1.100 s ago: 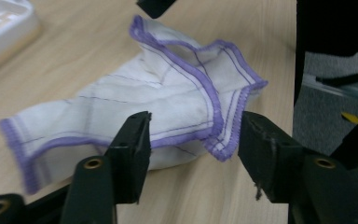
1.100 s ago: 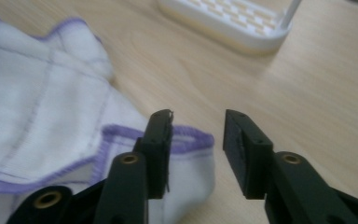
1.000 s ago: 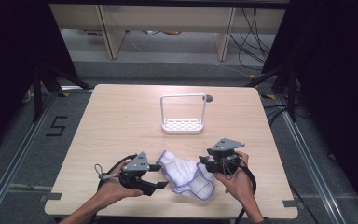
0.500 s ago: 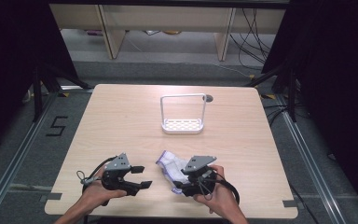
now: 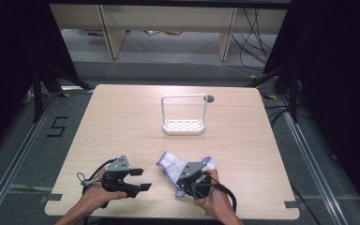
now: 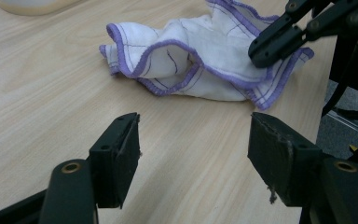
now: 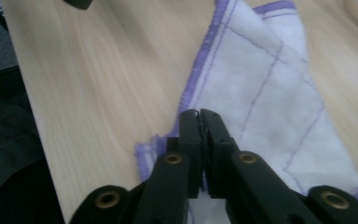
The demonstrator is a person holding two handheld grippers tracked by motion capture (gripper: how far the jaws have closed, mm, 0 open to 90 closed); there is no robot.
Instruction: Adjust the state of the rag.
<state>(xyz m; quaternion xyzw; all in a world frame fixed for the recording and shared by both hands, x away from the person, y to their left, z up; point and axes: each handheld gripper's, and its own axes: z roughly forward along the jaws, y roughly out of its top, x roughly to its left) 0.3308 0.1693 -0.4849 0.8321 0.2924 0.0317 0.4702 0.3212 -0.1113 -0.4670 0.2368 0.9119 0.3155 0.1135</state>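
Table (image 5: 122, 122): near edge cut off. White rack (image 5: 183, 125) sits unmoved mid-table. Cloth (image 5: 173, 164) partly hidden under right gripper (image 5: 180, 191), jaws pinched on its purple hem. Left gripper (image 5: 141, 179), spread wide, has drifted left, off the cloth.

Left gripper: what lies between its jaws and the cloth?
Only bare tabletop separates the open left gripper from the cloth, as its own view shows.

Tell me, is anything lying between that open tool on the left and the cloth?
Nothing visible does. Bare table lies between the open left tool and the cloth. The right tool is shut on the cloth's purple hem, at its far side from the left tool. The rack stands farther back.
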